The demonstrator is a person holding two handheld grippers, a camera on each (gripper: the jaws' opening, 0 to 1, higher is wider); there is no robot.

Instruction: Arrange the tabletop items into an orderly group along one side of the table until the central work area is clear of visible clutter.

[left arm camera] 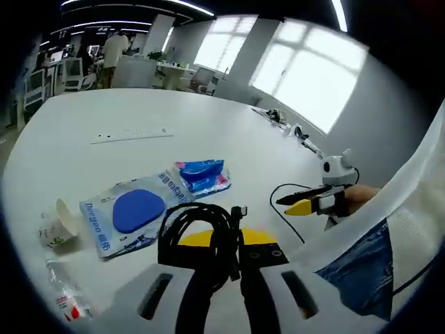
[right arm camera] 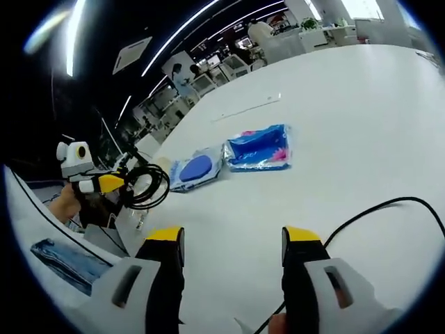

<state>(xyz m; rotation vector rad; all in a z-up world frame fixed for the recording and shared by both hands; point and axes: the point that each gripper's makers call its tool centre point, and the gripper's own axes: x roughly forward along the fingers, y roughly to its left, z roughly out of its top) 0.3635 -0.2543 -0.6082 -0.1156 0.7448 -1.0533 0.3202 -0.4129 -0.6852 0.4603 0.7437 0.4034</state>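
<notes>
My left gripper [left arm camera: 226, 240] is shut on a coil of black cable [left arm camera: 198, 226], held just above the white table [left arm camera: 139, 111]. The right gripper view shows the same coil [right arm camera: 146, 182] hanging from the left gripper [right arm camera: 111, 184] at the table's edge. Beyond the coil lie a blue pouch with a round blue pad [left arm camera: 128, 212] and a smaller blue and pink packet [left arm camera: 203, 175]. Both packets [right arm camera: 197, 169] [right arm camera: 261, 147] lie side by side ahead of my right gripper [right arm camera: 233, 240], which is open with nothing between its yellow tips. The right gripper [left arm camera: 299, 204] hovers low over the table on the right.
A paper cup [left arm camera: 59, 224] lies on its side at the left, with a clear wrapper with red print [left arm camera: 66, 300] below it. A long thin strip [left arm camera: 132, 133] lies further out. A thin black cable [right arm camera: 389, 209] trails over the table. Desks and people stand beyond.
</notes>
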